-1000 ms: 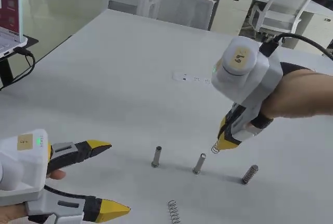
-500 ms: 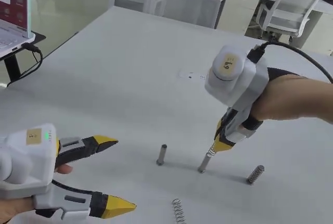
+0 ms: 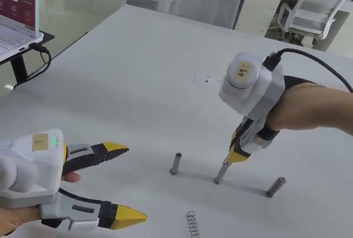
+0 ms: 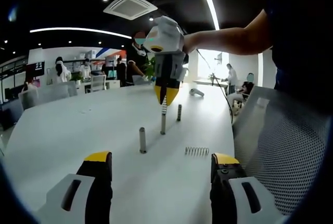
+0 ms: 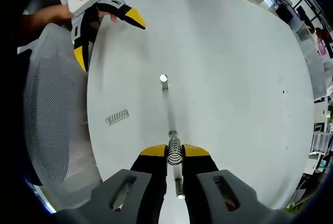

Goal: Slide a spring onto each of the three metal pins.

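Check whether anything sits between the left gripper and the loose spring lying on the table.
Nothing visible does. The loose spring lies on the table ahead of the open left gripper; the nearest pin stands to one side.

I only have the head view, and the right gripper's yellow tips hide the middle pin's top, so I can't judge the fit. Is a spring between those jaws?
Observer: Yes, the right gripper view shows the right gripper shut on a spring, coils bulging between its tips.
Operator: Is it lined up with the pin?
Observer: The left gripper view shows the coils straight below the tips, in line with the middle pin.
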The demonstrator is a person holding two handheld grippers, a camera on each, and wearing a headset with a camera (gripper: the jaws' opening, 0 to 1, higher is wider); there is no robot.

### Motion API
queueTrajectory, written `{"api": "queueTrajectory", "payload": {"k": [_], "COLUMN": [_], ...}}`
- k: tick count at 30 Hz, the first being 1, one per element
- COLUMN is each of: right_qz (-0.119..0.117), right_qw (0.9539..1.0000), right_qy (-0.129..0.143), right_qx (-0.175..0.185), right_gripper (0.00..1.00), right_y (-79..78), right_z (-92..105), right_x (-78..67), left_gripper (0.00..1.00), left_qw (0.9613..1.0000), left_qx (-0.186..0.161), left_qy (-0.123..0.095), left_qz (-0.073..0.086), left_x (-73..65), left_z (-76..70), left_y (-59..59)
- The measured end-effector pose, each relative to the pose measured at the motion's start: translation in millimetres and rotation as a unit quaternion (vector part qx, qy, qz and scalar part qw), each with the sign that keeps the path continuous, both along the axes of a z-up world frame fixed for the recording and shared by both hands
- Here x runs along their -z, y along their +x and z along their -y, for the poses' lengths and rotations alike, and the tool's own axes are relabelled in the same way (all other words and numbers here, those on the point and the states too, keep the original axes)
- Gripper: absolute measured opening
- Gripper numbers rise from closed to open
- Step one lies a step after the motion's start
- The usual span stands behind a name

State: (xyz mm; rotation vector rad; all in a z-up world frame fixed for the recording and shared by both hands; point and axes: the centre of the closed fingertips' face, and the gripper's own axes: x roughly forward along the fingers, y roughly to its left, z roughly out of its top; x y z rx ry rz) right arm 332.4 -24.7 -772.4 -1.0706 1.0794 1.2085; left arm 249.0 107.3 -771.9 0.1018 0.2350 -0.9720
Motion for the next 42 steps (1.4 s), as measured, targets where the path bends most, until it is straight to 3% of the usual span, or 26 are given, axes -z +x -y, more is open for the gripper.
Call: {"api": "queueTrajectory", "payload": {"k": [42], "right_qz": [-0.023], "right_qw": [0.9993], "right_qy": [-0.029], "right_qx": [0.002], "right_gripper": [0.08], "right_y": [4.0], "right_z": [2.0], "right_x": [51.2], "left_gripper": [0.72], "left_qw": [1.0000], "left_qx": [0.006], "left_qy": [0.002], "left_qz": [-0.006], "left_x": [0.9], "left_z": [-1.9], "left_y": [3.8]}}
